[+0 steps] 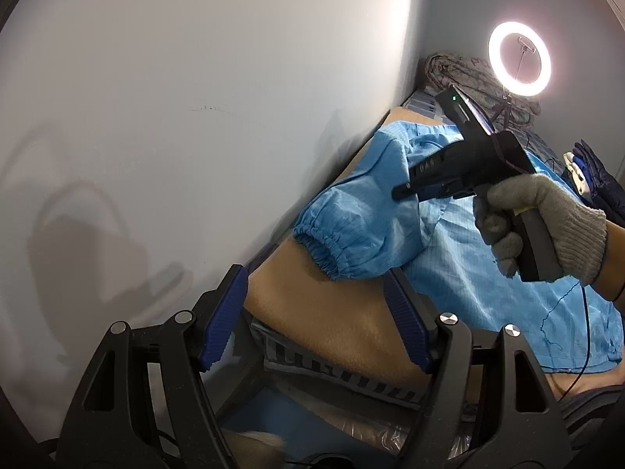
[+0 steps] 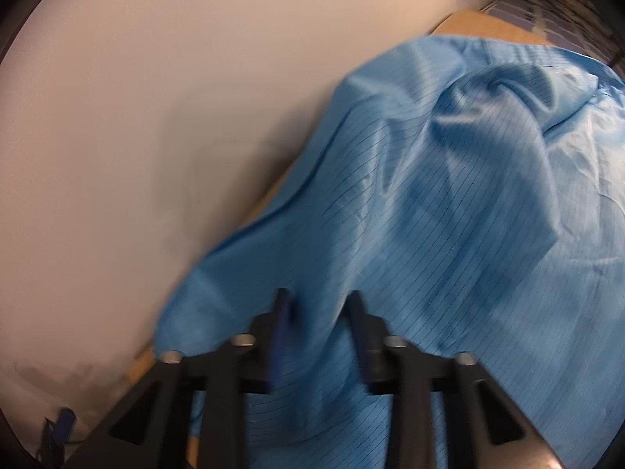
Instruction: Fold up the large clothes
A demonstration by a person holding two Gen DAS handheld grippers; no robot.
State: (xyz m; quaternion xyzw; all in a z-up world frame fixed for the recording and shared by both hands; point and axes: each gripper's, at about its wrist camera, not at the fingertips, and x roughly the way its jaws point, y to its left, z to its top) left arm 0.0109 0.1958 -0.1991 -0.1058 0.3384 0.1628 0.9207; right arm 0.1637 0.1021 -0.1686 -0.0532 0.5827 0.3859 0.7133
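One blue garment (image 1: 461, 258), two claws: left claw (image 1: 312, 320) wide, right claw (image 2: 318, 312) pinching sleeve.

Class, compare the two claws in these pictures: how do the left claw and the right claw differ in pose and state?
The left claw stands wide open; the right claw is drawn nearly together. The left claw has no cloth between its fingers, with the elastic sleeve cuff beyond its tips; the right claw has the blue garment between its fingers. Whether the right claw presses the cloth, I cannot tell. Both have black frames and blue pads.
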